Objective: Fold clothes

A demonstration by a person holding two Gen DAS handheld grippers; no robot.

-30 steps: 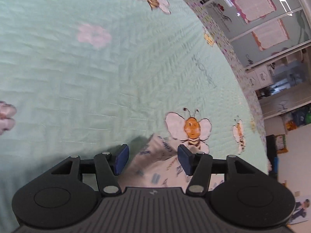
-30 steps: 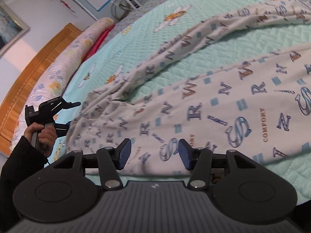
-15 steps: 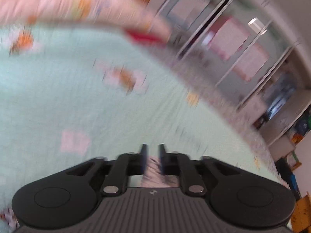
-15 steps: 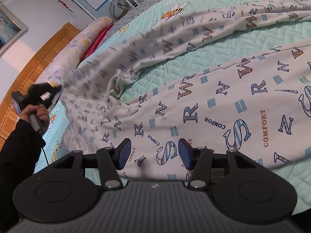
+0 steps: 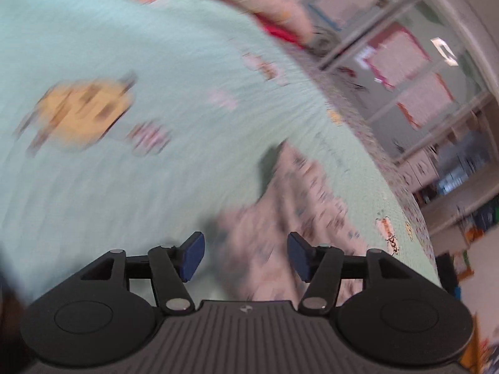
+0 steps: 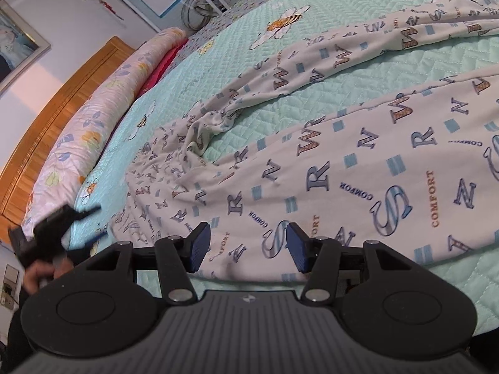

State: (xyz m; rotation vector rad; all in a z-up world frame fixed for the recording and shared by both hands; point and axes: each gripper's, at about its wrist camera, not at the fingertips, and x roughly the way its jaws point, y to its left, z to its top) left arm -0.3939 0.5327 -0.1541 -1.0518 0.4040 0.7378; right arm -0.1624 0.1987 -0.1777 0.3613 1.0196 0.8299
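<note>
Each hand-held gripper, the left (image 5: 243, 255) and the right (image 6: 246, 246), is built of matte black plastic with a ribbed top, two round side discs, silver pivot screws and blue ridged pads (image 6: 199, 246), and a dark sleeve (image 6: 15, 330) is worn

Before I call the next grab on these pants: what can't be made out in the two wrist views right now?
- Left wrist view: motion blur smears the pants and the bedspread; fabric edges are unreadable.
- Right wrist view: the pants run off the right edge, so their far ends are cut off.
- Right wrist view: the right claw body hides the near hem.
- Right wrist view: the left claw is blurred at the frame's left edge; its opening is clear only in its own view.
</note>
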